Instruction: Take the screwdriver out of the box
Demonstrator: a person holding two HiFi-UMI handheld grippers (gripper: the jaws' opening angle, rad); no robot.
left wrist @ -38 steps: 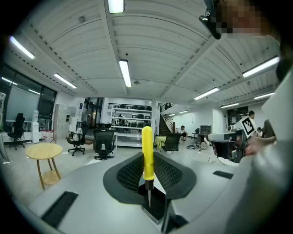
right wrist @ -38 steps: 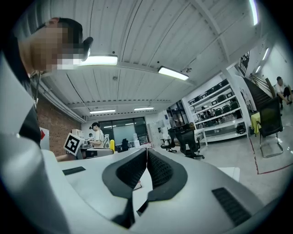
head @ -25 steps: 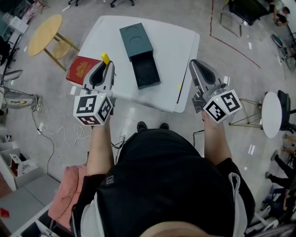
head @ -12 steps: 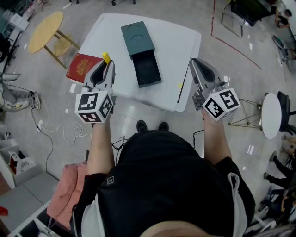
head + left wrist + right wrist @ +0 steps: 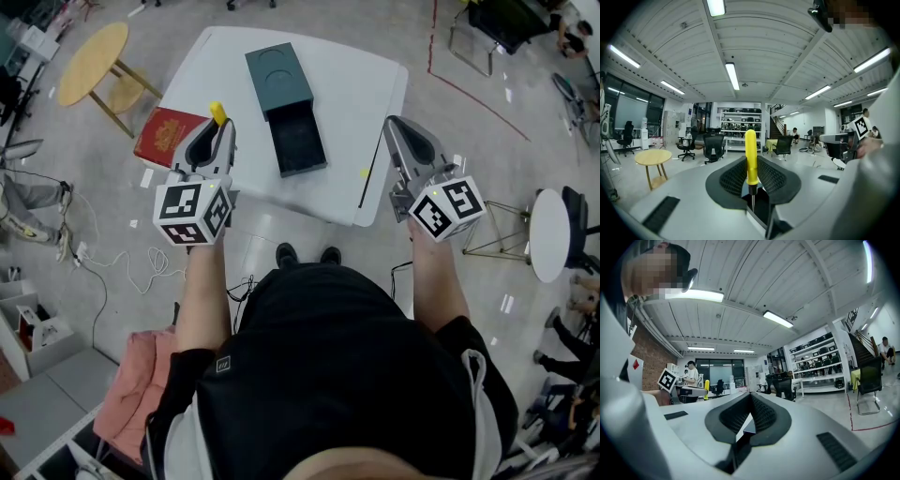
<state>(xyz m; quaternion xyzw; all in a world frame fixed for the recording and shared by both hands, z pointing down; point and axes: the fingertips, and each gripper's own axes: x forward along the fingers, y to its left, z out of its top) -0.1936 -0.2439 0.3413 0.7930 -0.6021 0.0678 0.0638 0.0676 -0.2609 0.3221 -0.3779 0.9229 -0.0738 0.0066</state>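
At 10 o'clock in the head view a round wooden table [image 5: 91,67] stands on the grey floor, well apart from the work. Next comes a red booklet [image 5: 169,137] at the left edge of the white table [image 5: 361,94]. Whether it lies wholly on the top, I cannot tell.

Just beside the booklet, at its 3 o'clock, is the left gripper [image 5: 217,133], pointing toward 12 o'clock over the table's left edge. Its claw is clenched on the screwdriver [image 5: 217,113]. In the left gripper view the pads pinch the tool low on its yellow handle, which stands upright above the jaws, while the thin metal shaft hangs down between them. So the screwdriver is out of the box [image 5: 286,108] – held in the air at the box's 9 o'clock, near it but not touching.

The box is dark green and lies near the table's middle. Its lidded part is toward 12 o'clock and its open tray is slid out toward 6 o'clock.

A small yellow bit [image 5: 364,173] lies on the table at the box's 4 o'clock. Just beyond it the right gripper [image 5: 398,131] hangs over the table's right edge, pointing toward 12 o'clock – its claw clenched, fingertips meeting, with nothing between them.

At 3 o'clock a round white table [image 5: 550,232] stands apart on the floor.
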